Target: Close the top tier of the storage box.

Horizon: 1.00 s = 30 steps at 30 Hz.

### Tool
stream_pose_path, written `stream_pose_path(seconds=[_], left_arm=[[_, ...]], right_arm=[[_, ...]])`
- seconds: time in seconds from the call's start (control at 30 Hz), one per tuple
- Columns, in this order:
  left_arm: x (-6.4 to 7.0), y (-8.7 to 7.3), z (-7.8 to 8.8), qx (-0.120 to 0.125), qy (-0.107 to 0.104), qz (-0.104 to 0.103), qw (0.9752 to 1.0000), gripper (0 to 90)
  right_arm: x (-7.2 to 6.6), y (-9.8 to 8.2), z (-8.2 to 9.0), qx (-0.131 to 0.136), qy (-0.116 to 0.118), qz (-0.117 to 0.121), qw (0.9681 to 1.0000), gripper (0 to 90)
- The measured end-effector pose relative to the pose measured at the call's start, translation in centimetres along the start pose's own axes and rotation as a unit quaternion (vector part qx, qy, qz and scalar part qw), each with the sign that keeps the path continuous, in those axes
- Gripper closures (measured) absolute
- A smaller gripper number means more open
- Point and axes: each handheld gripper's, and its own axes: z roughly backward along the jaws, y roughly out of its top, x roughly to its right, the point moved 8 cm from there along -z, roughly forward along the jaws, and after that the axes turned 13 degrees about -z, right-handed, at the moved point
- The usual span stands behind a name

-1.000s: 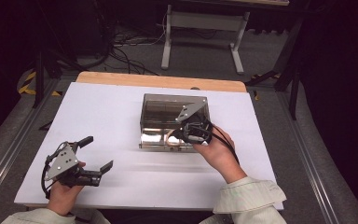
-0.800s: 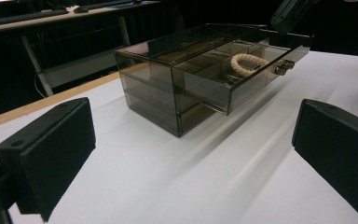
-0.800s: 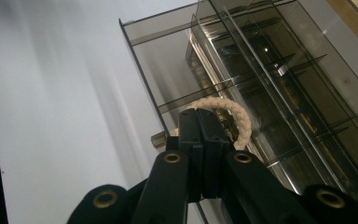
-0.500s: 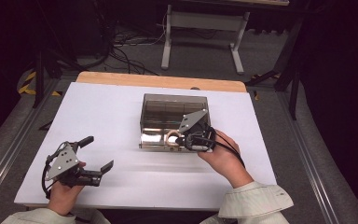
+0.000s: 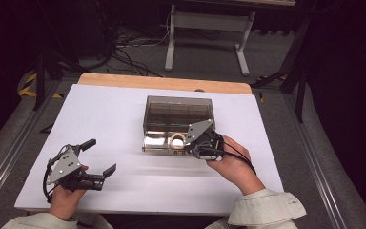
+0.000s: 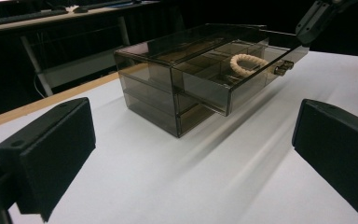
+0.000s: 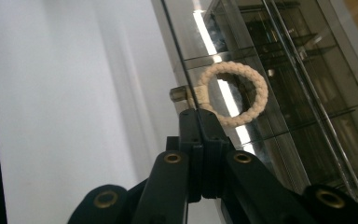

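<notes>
Right claw (image 7: 198, 116) clenched on the front panel of the drawer (image 5: 164, 142) (smoked box (image 5: 178, 110), mid-bench); rope ring (image 7: 235, 93) inside. Left claw (image 5: 101, 157) released, well apart.

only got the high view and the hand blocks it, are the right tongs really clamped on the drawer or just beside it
observer: clamped. The right gripper view shows the right tongs shut on the thin front wall of the drawer, just beside its knob.
operator: whats the pale thing inside
observer: a braided rope ring, lying flat on the drawer floor right behind that front wall.
operator: left tongs holding anything
observer: no. The left gripper view shows the left tongs wide open, with bare table between them.
</notes>
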Motion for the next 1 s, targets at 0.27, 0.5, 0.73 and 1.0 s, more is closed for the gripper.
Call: stream_pose_path(seconds=[0.27,0.5,0.73,1.0], left_arm=[[0.0,0.0,0.0,0.0,-0.001,-0.001,1.0,0.4],[0.0,0.0,-0.1,-0.001,0.002,-0.004,1.0,0.3],[0.1,0.0,-0.1,0.0,-0.002,0.002,1.0,0.4],[-0.1,0.0,-0.1,-0.002,0.001,-0.004,1.0,0.4]], right_arm=[[-1.1,-0.3,0.1,-0.015,-0.007,0.017,0.9997,90.0],[-0.7,-1.0,-0.4,-0.029,-0.005,0.013,0.9995,90.0],[-0.4,-1.6,-1.2,-0.04,-0.005,0.01,0.9991,90.0],[-0.3,-2.1,-2.1,-0.056,-0.007,0.011,0.9984,90.0]])
